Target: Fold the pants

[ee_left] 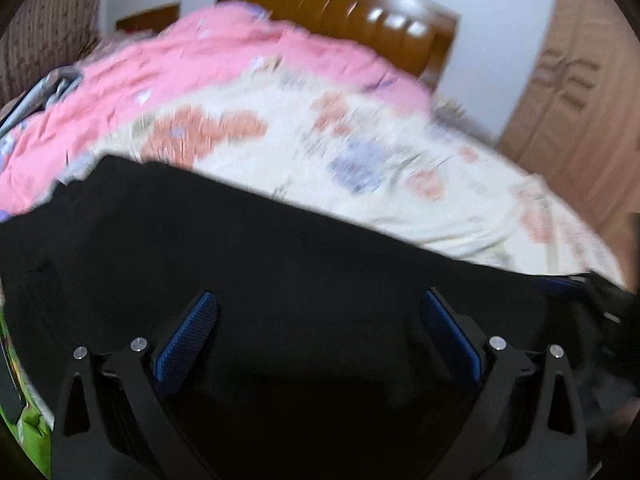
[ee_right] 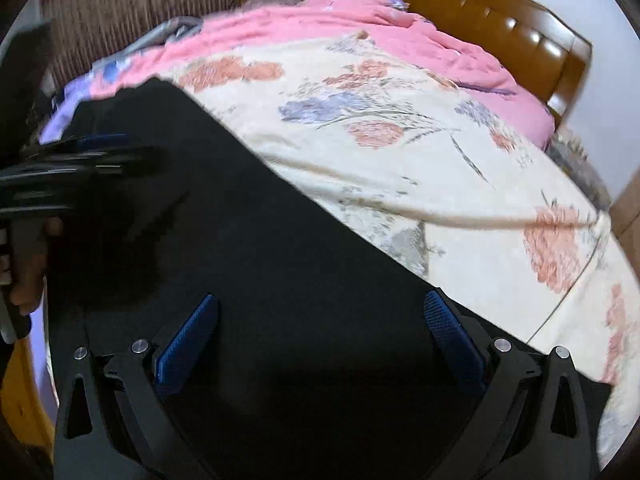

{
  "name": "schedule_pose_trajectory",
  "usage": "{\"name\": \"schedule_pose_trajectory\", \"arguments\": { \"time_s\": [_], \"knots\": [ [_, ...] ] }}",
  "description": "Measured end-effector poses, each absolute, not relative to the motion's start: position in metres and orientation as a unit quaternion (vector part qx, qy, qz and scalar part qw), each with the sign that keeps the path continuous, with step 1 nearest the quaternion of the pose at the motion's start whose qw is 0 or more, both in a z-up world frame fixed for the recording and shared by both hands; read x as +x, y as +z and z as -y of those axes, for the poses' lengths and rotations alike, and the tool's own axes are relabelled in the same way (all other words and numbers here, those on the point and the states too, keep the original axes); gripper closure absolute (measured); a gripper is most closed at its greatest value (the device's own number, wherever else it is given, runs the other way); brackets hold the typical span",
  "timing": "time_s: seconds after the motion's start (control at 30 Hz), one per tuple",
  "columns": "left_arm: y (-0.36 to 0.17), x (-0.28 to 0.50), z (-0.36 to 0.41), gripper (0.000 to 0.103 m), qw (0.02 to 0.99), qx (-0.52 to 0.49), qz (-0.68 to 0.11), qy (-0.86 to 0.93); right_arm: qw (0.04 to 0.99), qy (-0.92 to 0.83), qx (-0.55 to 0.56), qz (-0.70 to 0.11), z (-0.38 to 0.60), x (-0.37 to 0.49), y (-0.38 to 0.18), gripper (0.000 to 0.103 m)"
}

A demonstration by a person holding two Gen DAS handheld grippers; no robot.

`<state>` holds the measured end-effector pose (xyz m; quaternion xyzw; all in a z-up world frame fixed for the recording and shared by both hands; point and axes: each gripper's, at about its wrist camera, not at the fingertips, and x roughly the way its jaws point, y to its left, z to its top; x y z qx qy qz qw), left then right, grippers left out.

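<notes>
Left wrist view: the left gripper (ee_left: pixel 318 304) points forward over the black pants (ee_left: pixel 280 260), its jaws spread wide. The blue pads (ee_left: pixel 188 340) stand well apart, with only flat dark cloth showing between them; nothing is gripped. The pants fill the lower half of this view and lie flat on the floral bedsheet (ee_left: pixel 360 152). Their far edge runs as a straight diagonal line across the sheet, on the side nearer the headboard (ee_left: pixel 360 12). This view is motion-blurred.

Right wrist view: the right gripper (ee_right: pixel 320 308) is likewise wide open above the pants (ee_right: pixel 248 232), with blue pads (ee_right: pixel 452 332) apart and nothing between them but cloth. Contact between fingers and cloth cannot be determined. The left gripper (ee_right: pixel 92 148) appears at the left edge of this view, above the far corner of the pants, with the person's hand (ee_right: pixel 32 264) on its handle.

Surface: a bed covered by the cream bedsheet (ee_right: pixel 440 200) printed with pink and purple flowers. A crumpled pink quilt (ee_right: pixel 360 20) lies between the pants and the wooden headboard (ee_right: pixel 500 12). A striped curtain (ee_right: pixel 140 12) hangs well to the left of the headboard, and a wooden wardrobe (ee_left: pixel 580 92) stands to its right. The wall behind the headboard is white.
</notes>
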<state>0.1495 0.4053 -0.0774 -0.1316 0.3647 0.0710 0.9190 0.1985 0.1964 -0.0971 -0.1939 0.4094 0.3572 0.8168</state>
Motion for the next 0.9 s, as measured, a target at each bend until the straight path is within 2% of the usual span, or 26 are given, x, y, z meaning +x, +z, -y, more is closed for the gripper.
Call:
{"name": "schedule_pose_trajectory", "arguments": {
  "time_s": [0.13,0.27,0.33,0.4,0.47,0.53,0.57,0.6,0.63,0.8,0.9],
  "knots": [
    [-0.053,0.095,-0.448,0.002,0.936,-0.163,-0.294,0.102,0.823,0.353,-0.167,-0.412,-0.188,0.201,-0.097,0.004],
    [-0.063,0.042,-0.552,0.004,0.891,-0.368,-0.227,0.137,0.828,0.337,-0.199,-0.402,-0.200,0.198,-0.100,0.004],
    [-0.072,0.031,-0.579,0.017,0.874,-0.417,-0.213,0.132,0.826,0.341,-0.192,-0.406,-0.198,0.201,-0.101,0.004],
    [-0.081,0.033,-0.592,0.041,0.860,-0.444,-0.223,0.116,0.827,0.339,-0.194,-0.405,-0.198,0.200,-0.100,0.004],
    [-0.086,0.046,-0.589,0.052,0.855,-0.430,-0.261,0.128,0.827,0.339,-0.195,-0.405,-0.196,0.201,-0.100,0.004],
    [-0.090,0.056,-0.581,0.052,0.852,-0.417,-0.285,0.139,0.827,0.339,-0.195,-0.405,-0.196,0.201,-0.100,0.004],
    [-0.092,0.057,-0.581,0.060,0.852,-0.416,-0.287,0.138,0.827,0.339,-0.195,-0.404,-0.196,0.202,-0.100,0.004],
    [-0.093,0.058,-0.577,0.075,0.852,-0.415,-0.289,0.137,0.827,0.339,-0.195,-0.405,-0.196,0.202,-0.100,0.004],
    [-0.092,0.057,-0.576,0.079,0.854,-0.414,-0.283,0.138,0.827,0.339,-0.194,-0.405,-0.196,0.202,-0.100,0.004],
    [-0.062,0.047,-0.554,0.081,0.891,-0.380,-0.220,0.116,0.827,0.339,-0.195,-0.405,-0.196,0.201,-0.100,0.004],
    [-0.080,0.057,-0.564,0.079,0.872,-0.390,-0.263,0.137,0.827,0.339,-0.195,-0.405,-0.196,0.201,-0.100,0.004]
  ]
}}
